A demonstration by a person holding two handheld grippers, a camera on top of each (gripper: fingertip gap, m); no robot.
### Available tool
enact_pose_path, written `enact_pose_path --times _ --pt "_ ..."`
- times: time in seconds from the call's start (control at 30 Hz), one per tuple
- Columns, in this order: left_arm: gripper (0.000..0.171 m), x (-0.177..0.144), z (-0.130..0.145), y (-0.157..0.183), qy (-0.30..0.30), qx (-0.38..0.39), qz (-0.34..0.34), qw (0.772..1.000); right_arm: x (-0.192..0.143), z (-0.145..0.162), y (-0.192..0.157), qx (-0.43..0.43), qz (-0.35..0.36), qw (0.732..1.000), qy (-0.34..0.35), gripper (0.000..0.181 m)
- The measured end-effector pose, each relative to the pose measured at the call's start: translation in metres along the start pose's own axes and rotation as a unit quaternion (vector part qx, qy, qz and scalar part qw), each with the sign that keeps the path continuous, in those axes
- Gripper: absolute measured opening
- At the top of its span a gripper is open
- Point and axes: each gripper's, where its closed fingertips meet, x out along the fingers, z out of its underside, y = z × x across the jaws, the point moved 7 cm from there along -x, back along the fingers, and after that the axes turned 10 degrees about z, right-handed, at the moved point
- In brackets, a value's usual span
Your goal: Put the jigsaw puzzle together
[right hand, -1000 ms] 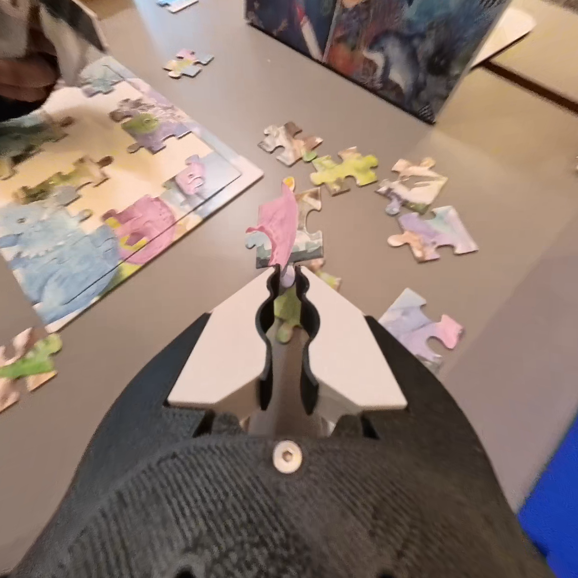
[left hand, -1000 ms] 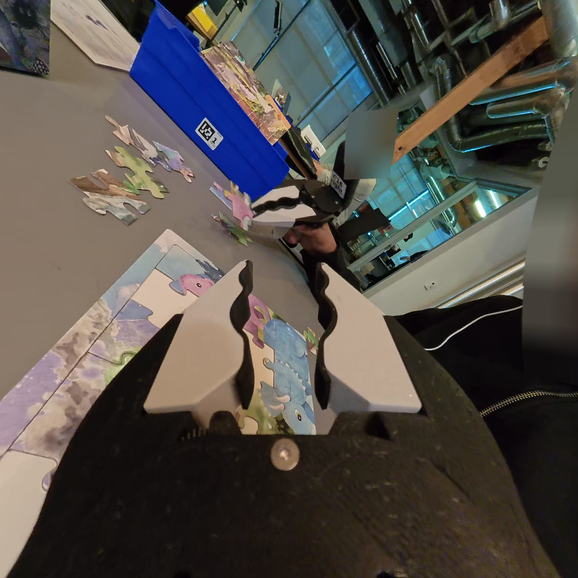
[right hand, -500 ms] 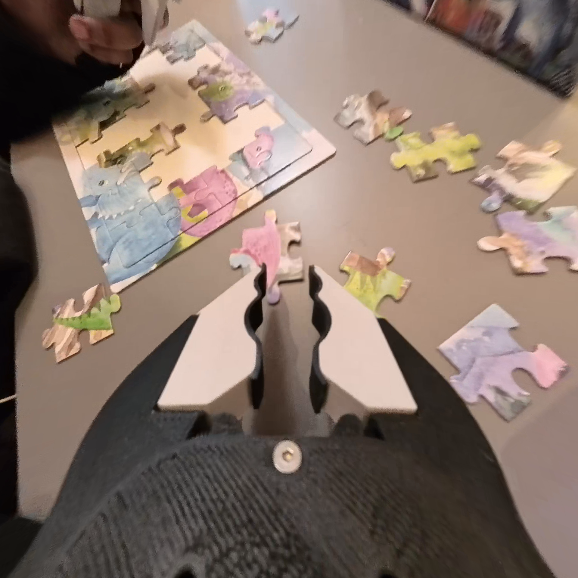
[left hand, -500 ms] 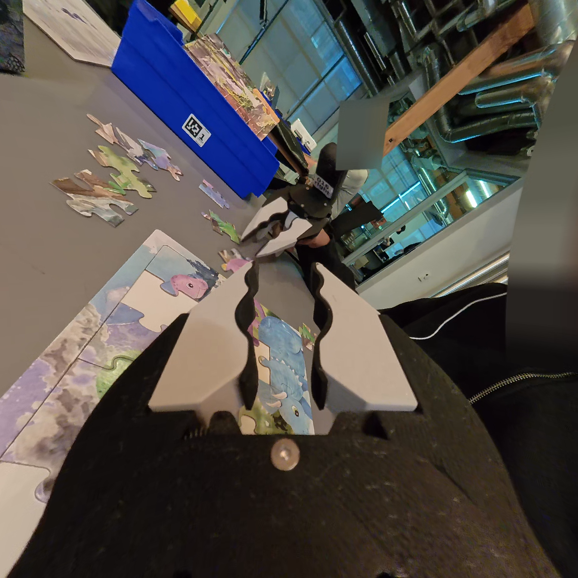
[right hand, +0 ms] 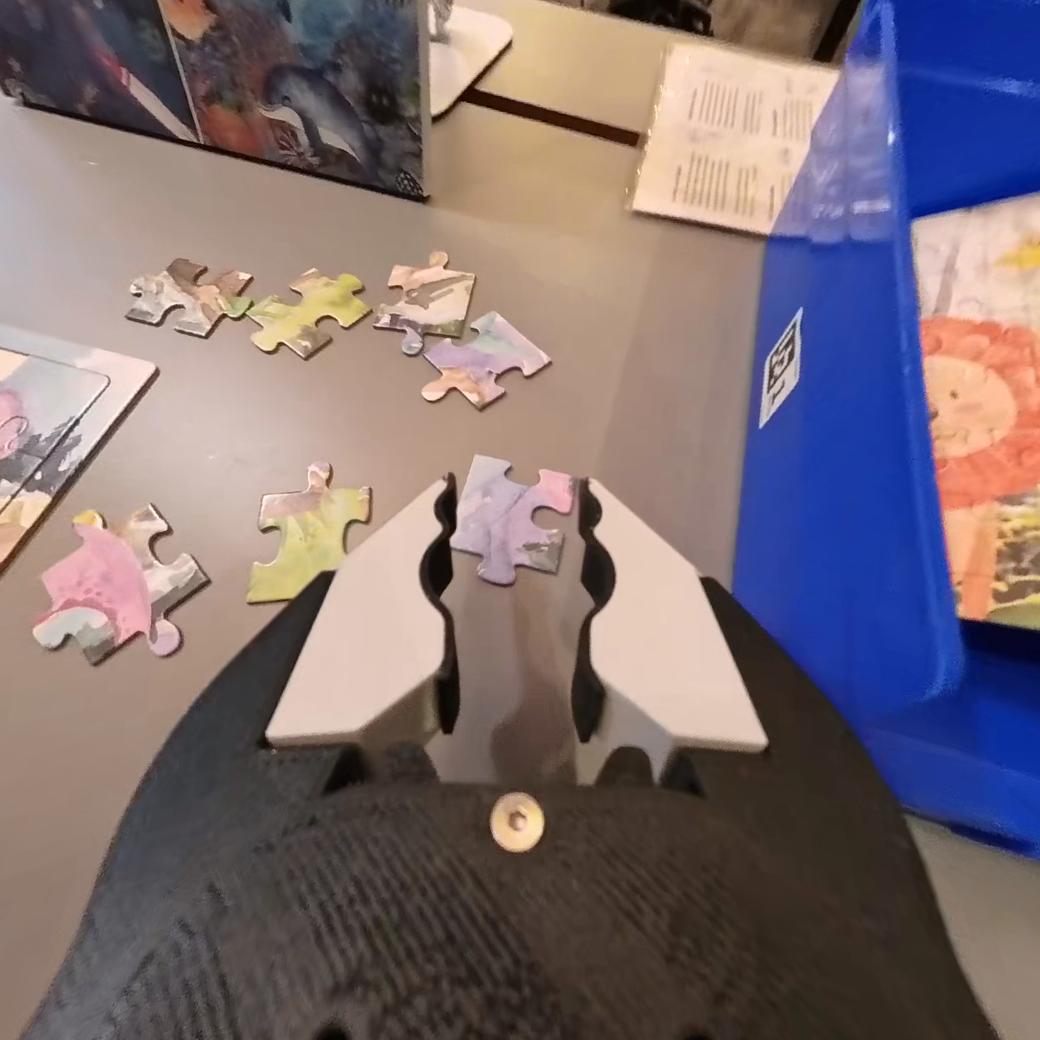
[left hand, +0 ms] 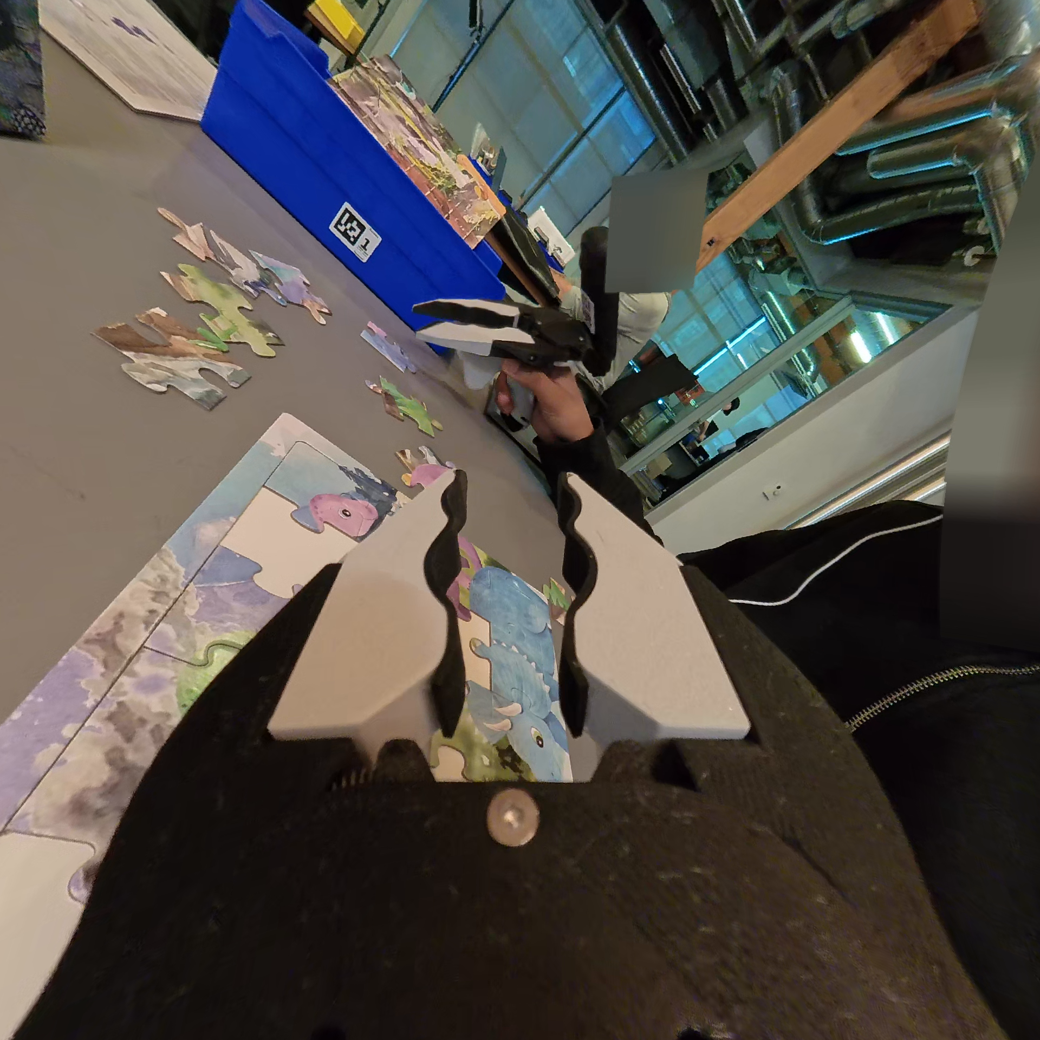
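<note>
While the puzzle board point(left hand: 185, 568) lies partly filled on the grey table point(right hand: 236, 427), the left gripper point(left hand: 509, 484) is held spread and empty above it. Loose pieces are scattered rightward: a pink piece point(right hand: 112, 585), a green piece point(right hand: 304, 540), then a lilac piece point(right hand: 512, 523) framed by the spread, empty right gripper point(right hand: 515, 484), beside the blue bin point(right hand: 844, 450).

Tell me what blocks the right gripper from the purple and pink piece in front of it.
Nothing visible does. The right gripper is open and the purple and pink piece lies flat on the grey table at its fingertips, clear of the neighbouring green piece.
</note>
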Motion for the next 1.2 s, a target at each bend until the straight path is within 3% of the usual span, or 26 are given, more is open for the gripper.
enact_pose_path --times 0.37,1.2 --pt "0.030 0.000 0.000 0.000 0.002 0.001 0.000 1.000 0.007 0.012 0.002 0.047 -0.021 0.997 -0.057 0.046" --pt "0.030 0.000 0.000 0.000 0.003 0.003 -0.001 1.000 0.011 0.016 -0.001 0.044 -0.026 0.996 -0.079 0.046"
